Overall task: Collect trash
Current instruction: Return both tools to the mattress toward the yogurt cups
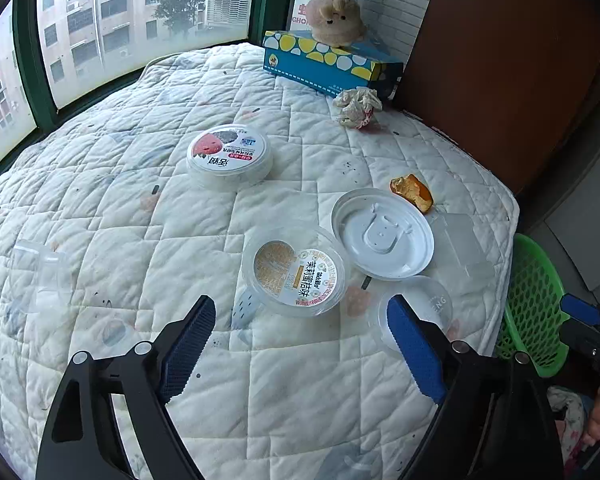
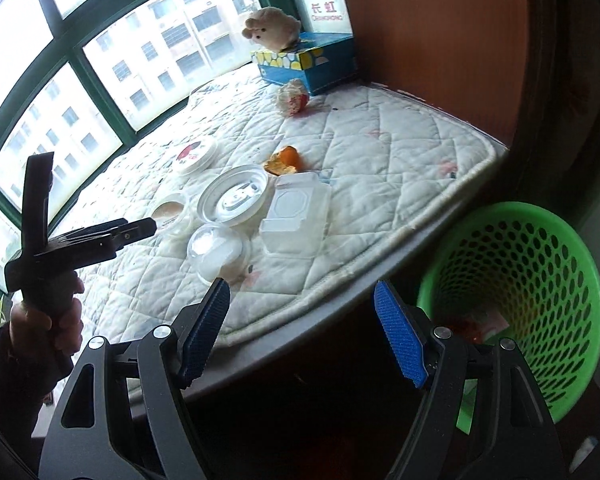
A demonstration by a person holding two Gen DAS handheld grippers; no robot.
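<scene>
- Left gripper [image 1: 300, 322] is seen with fingers spread wide and empty, above the cup [image 1: 296, 266].
- Right gripper [image 2: 300, 328] is open too, nothing held, just left of the basket [image 2: 540, 280].
- Cup lies on the mattress [image 1: 140, 200], left of the basket; judged light, thin, slippery plastic, best pinched across the rim.
- Trash in the basket bottom is shown only in the right view.

green basket [image 2: 540, 264], orange peel [image 1: 411, 193]

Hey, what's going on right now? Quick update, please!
Left gripper and right gripper: jaws open, empty. Cups, lids, peel on quilt. Green basket beside. Nothing blocking.
</scene>
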